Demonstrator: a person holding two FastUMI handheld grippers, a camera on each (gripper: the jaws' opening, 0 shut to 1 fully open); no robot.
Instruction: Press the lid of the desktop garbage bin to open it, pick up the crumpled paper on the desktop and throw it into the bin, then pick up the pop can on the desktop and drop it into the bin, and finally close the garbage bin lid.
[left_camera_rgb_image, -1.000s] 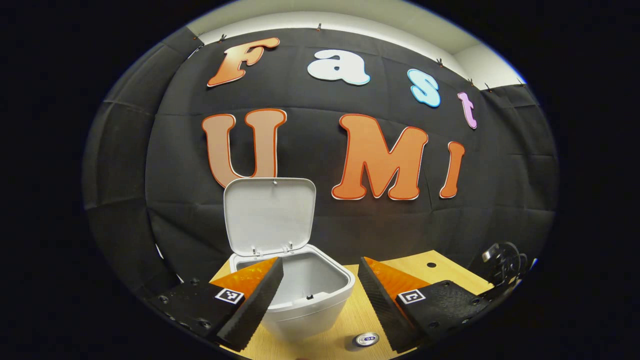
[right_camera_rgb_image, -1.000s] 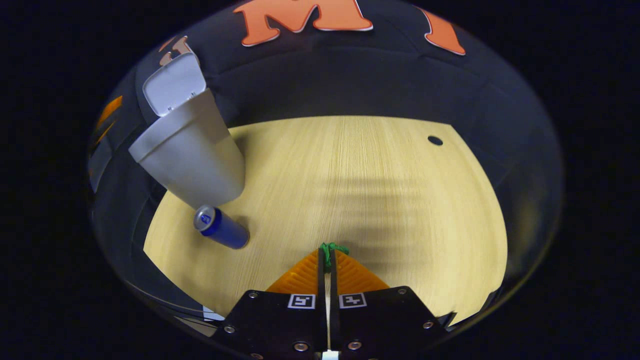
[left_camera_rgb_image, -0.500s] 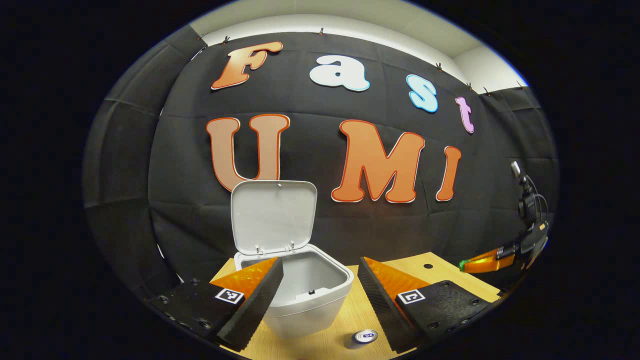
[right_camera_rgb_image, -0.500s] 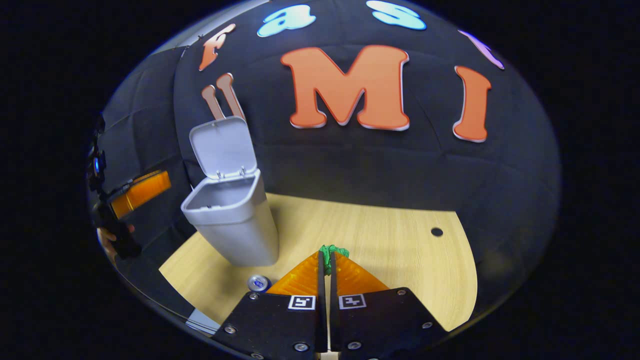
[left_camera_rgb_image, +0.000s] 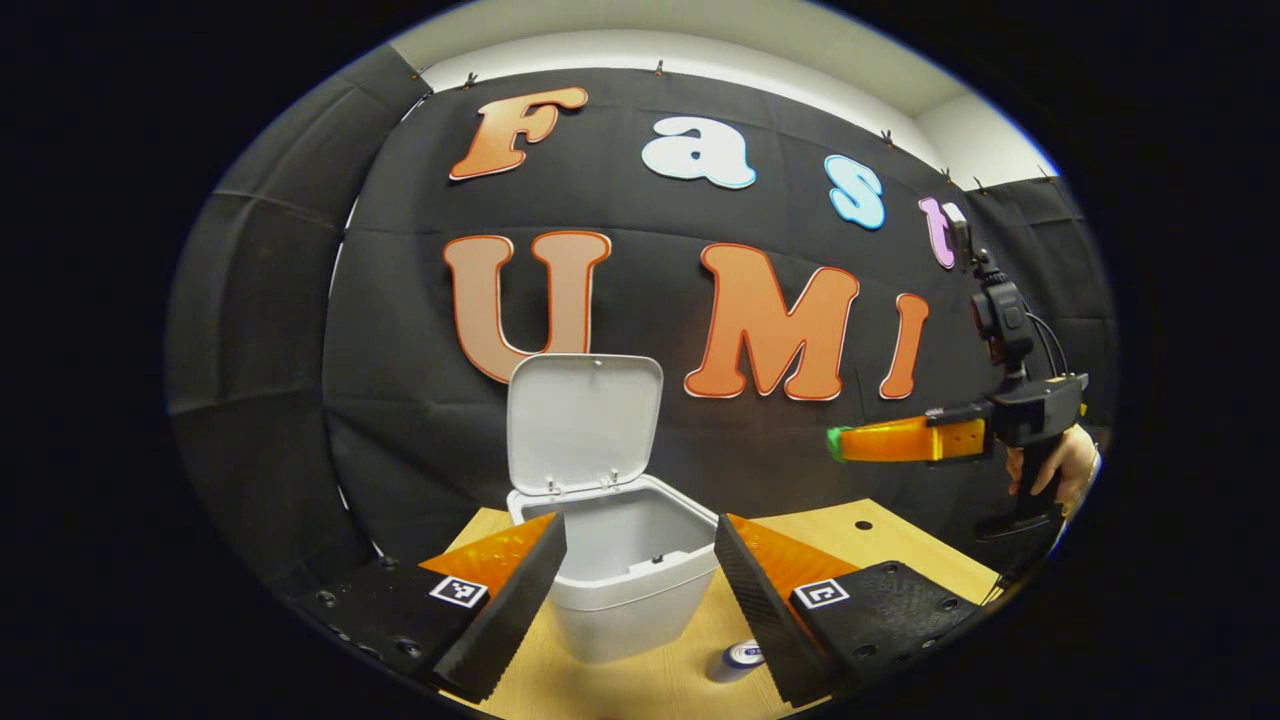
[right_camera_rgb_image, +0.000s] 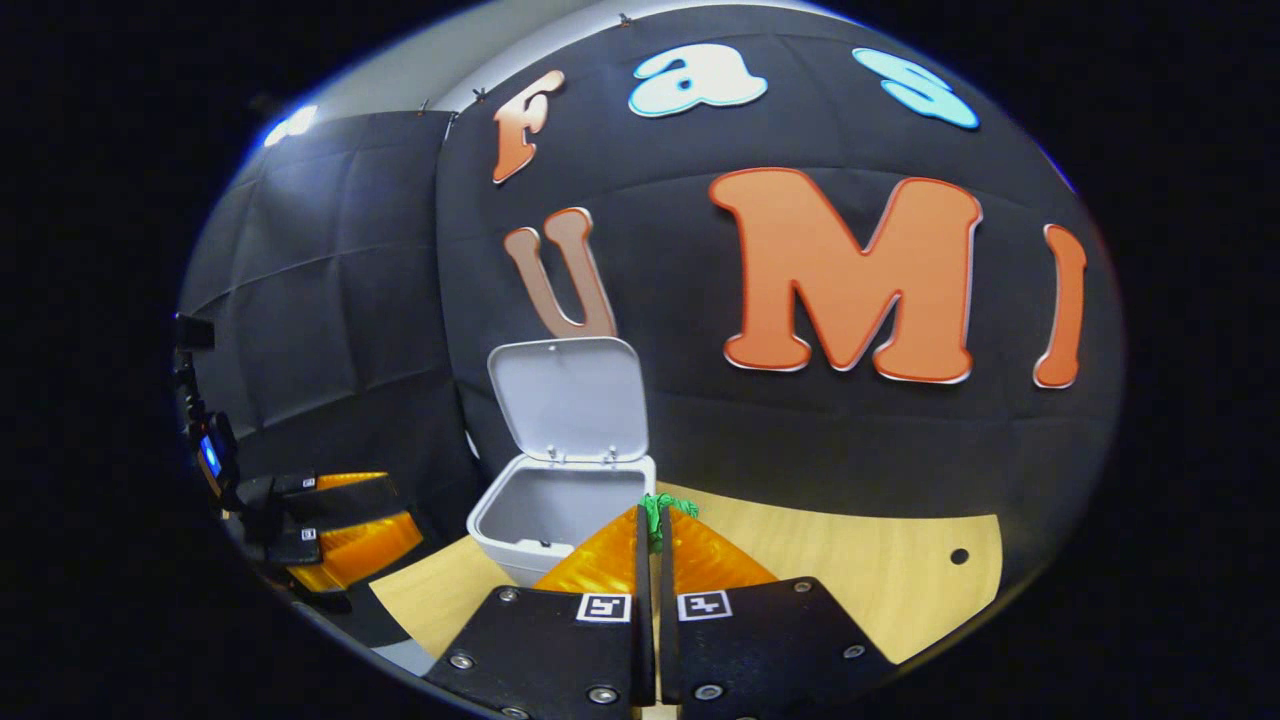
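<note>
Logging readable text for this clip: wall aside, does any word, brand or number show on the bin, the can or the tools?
Open white plastic bin: none.
Metal pop can beside it: print too small to read.
Green crumpled paper pinched in the right claw: none.
Square black-and-white tags on the left claw: patterns, no words.
Small lit screen: too small to read.
</note>
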